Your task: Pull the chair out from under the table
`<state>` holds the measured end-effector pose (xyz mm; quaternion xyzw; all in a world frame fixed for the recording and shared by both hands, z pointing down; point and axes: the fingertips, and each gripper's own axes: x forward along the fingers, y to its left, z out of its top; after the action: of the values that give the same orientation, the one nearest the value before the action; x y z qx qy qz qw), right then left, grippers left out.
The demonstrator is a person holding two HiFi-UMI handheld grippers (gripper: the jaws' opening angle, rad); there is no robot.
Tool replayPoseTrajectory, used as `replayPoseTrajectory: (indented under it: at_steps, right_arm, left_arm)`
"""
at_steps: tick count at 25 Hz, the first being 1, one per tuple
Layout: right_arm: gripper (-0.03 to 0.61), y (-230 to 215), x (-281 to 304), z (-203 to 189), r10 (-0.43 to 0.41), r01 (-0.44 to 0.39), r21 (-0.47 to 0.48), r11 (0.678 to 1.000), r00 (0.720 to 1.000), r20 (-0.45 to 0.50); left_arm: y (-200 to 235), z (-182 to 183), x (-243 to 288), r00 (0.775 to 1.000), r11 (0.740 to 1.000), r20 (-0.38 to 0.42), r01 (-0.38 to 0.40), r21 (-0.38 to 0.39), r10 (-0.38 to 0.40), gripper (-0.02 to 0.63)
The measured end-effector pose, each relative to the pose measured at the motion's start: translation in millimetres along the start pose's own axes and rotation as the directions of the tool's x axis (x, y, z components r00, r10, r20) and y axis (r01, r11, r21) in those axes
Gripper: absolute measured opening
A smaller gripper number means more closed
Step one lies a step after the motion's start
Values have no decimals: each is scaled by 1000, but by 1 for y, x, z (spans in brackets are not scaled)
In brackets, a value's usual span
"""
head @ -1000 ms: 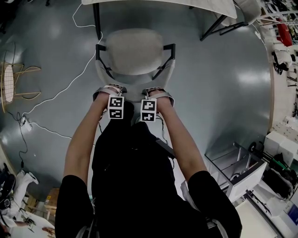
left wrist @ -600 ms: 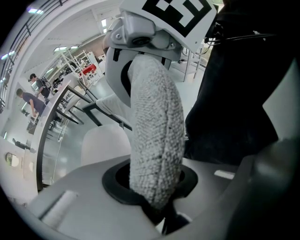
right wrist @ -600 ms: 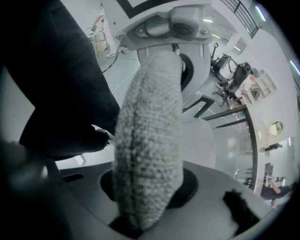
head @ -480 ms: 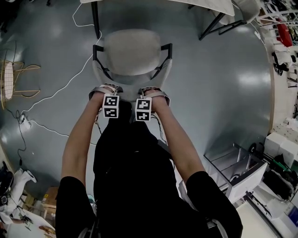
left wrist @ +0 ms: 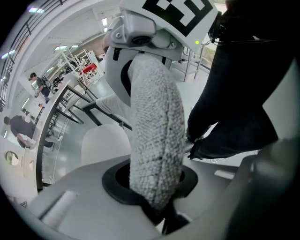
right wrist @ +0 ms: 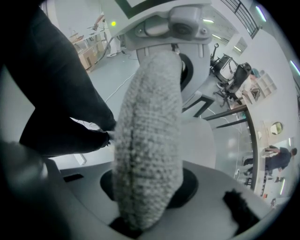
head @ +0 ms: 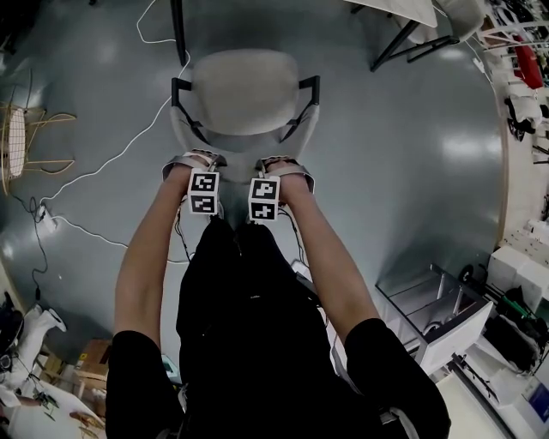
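Two hand-held grippers are clamping the padded top of one chair, and both are pointing steeply down at it.

Starting at the left, a white cable [head: 129, 153] is trailing over the floor [head: 403, 171] close beside the chair [head: 247, 90]. If the pull is drifting that way, a chair leg could be catching on it, though the legs are hidden under the seat.

The left hand-held gripper [head: 194, 163] is squeezing the knitted backrest [left wrist: 154, 131] from both sides. The padding looks soft and rounded, so a sharp tug could be sliding the jaws off the top edge. The right hand-held gripper [head: 287, 165] is pinching the same backrest in the same way and is running the same risk. One side pulling harder than the other would be swinging the chair askew.

The person [head: 249, 343] is standing directly behind the chair, so it could be bumping into their legs unless they are stepping back.

Further right, the surface [head: 403, 10] is showing only as a pale edge at the top of the head view, with one black leg [head: 177, 30] beside the seat's far left corner.

The chair is standing on the floor in front of the hand-held grippers, with its seat stretching away from them toward the surface. The two of them are sitting close together at the middle of the backrest's curve. The seat appears to be already largely out from under the surface.
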<state>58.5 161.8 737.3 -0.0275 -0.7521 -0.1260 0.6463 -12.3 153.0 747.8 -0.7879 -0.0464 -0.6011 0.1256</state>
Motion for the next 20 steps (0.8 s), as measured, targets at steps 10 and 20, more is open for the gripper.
replayPoseTrajectory:
  at_steps: [10,20]
  right_arm:
    - [101,9,-1,-1,0,0,13,1000,1000,-1]
    - [101,28,-4,6,-2,2,25,1000,1000,-5]
  left_arm:
    - [-6,6,0,1000,1000,7,-8,11,8,81]
    - [-24,10,-2,1000,1000,10,-5,29,5,81]
